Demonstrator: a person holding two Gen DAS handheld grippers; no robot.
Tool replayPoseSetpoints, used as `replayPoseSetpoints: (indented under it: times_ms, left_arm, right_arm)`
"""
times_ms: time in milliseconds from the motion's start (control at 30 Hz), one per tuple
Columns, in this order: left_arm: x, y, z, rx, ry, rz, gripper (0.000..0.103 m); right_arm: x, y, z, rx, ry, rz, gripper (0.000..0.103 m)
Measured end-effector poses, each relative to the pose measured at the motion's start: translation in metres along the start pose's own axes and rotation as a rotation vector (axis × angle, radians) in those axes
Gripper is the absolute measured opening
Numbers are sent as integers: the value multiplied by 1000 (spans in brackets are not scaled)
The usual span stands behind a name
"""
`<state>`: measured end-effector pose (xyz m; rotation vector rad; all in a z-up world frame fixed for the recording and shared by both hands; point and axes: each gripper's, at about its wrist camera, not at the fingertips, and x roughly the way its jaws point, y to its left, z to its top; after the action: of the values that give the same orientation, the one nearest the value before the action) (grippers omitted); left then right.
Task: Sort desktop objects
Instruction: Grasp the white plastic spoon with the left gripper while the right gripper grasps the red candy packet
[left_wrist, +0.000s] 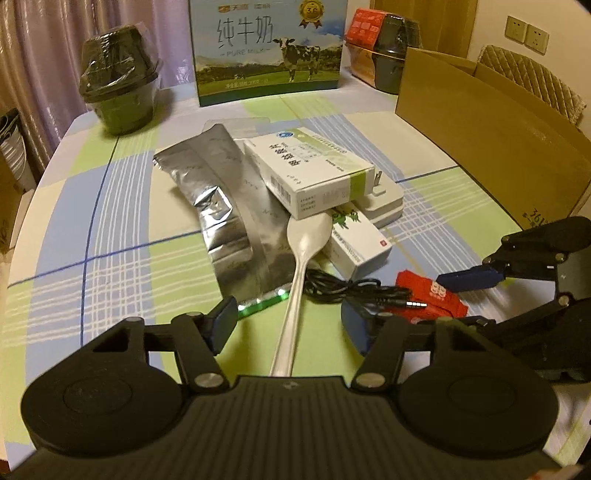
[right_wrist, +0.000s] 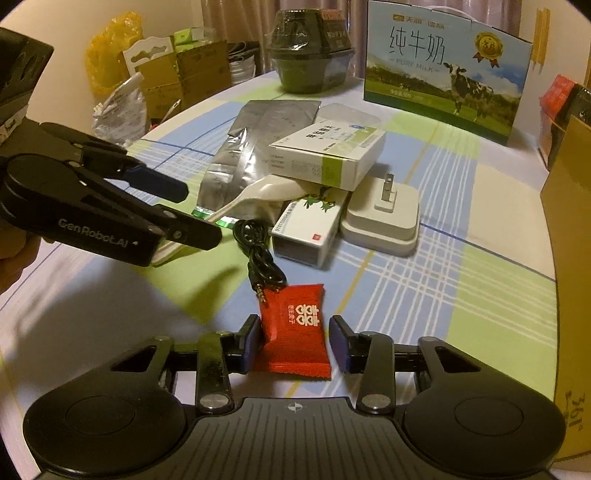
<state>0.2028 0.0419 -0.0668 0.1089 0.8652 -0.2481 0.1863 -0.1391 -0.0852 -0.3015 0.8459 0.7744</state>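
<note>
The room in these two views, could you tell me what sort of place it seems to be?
Probably a home dining or living room: a table under a checked cloth, a milk carton, a curtain, and wall sockets behind a quilted chair back.

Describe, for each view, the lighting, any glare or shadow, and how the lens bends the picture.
Left wrist view: dim, warm indoor light; glare on the crumpled foil bag; the table edge curves and the corners go dark. Right wrist view: same yellowish cast; a broad soft shadow on the tablecloth under the left gripper; the milk box leans with the fisheye bend.
</note>
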Motion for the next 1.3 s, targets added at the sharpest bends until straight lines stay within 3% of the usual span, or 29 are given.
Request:
replayPoseSetpoints:
  times_ms: [133,300,700,1033,1300]
  left_arm:
    - [7,-9,5,53,0,-4,55]
    - [17,-17,10,80,16,-11,41]
    - [18,-8,13,21,33,-5,6]
    - [-5,-15,-1,20,78,-18,5]
    - [-34,-34,-37,10,124,-56,5]
  right_arm:
    - [-1,1,-1,-9,-4,1,35]
    - [-2,1,-4,-29,-7,2,34]
    - [-8,-4,-3,-1,3,-17,28]
    - [-24,-9,-11,61,21,-44,27]
    - [-59,-13,-31,123,22,-88,27]
